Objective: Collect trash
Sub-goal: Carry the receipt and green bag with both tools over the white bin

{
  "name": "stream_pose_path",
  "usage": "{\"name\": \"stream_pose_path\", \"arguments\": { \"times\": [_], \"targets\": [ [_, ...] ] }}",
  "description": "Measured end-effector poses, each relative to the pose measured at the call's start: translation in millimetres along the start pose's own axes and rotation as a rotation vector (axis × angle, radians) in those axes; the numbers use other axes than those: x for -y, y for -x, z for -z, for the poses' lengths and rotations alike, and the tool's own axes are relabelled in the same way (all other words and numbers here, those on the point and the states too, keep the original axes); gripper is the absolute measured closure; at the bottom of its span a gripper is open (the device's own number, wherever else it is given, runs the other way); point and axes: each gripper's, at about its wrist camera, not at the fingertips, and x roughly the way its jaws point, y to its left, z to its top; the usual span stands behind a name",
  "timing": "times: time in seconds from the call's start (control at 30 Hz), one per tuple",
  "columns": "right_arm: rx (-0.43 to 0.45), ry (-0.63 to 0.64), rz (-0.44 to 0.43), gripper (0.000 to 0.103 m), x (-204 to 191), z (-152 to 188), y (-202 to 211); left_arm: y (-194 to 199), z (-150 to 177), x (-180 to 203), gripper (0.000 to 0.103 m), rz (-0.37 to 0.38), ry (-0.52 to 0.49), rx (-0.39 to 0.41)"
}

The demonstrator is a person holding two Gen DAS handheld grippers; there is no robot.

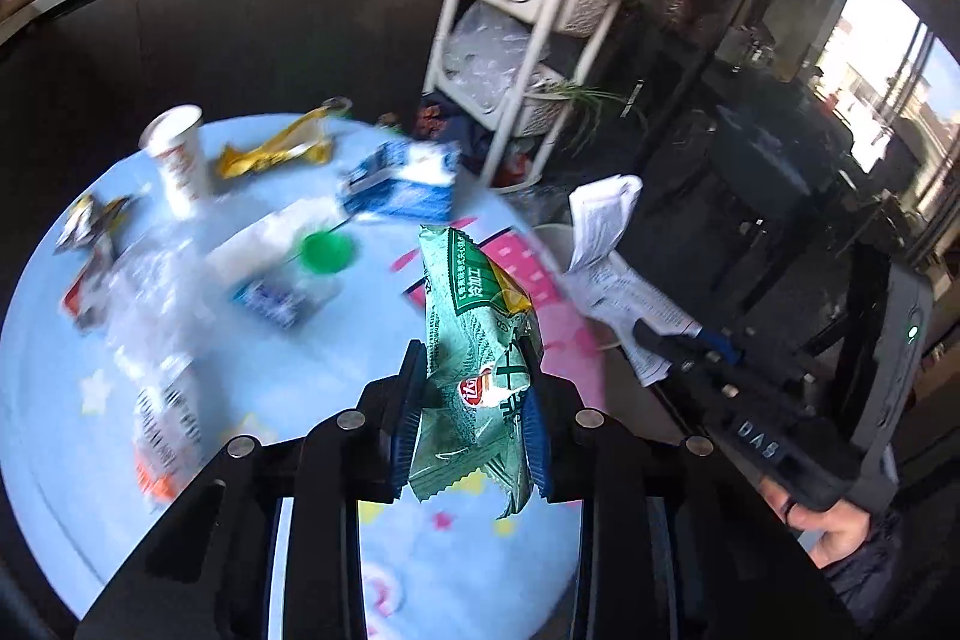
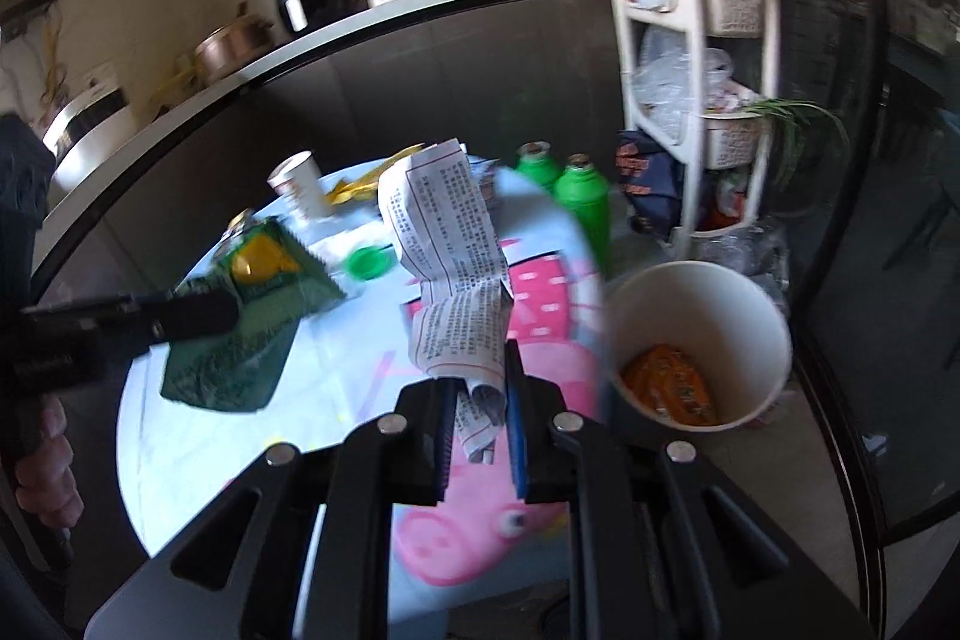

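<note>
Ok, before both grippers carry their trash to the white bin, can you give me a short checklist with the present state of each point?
1. Left gripper closed on green chip bag: ok.
2. Right gripper closed on printed paper: ok.
3. White bin open at the top: ok.
4. Bin has room; only an orange wrapper inside: ok.
5. Table cleared of trash: not ok.

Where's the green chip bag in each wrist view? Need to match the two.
Left wrist: green chip bag at centre, pinched in the left gripper over the table.
Right wrist: bag at left of centre, hanging from the left gripper, which enters from the left edge.
Shared landmark: green round lid on the table.
</note>
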Motion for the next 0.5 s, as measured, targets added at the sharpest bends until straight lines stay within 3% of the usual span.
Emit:
{"name": "stream_pose_path", "arguments": {
  "times": [0.23, 0.5],
  "targets": [
    [0.012, -0.091, 0.077, 0.087, 64, 4, 4, -50, -49, 58, 0.075, 0.099, -0.073, -0.021],
    [-0.034, -0.195, 0.114, 0.087, 129, 16, -23, -131, -73, 111, 0.075, 0.088, -0.166, -0.091]
  ]
}}
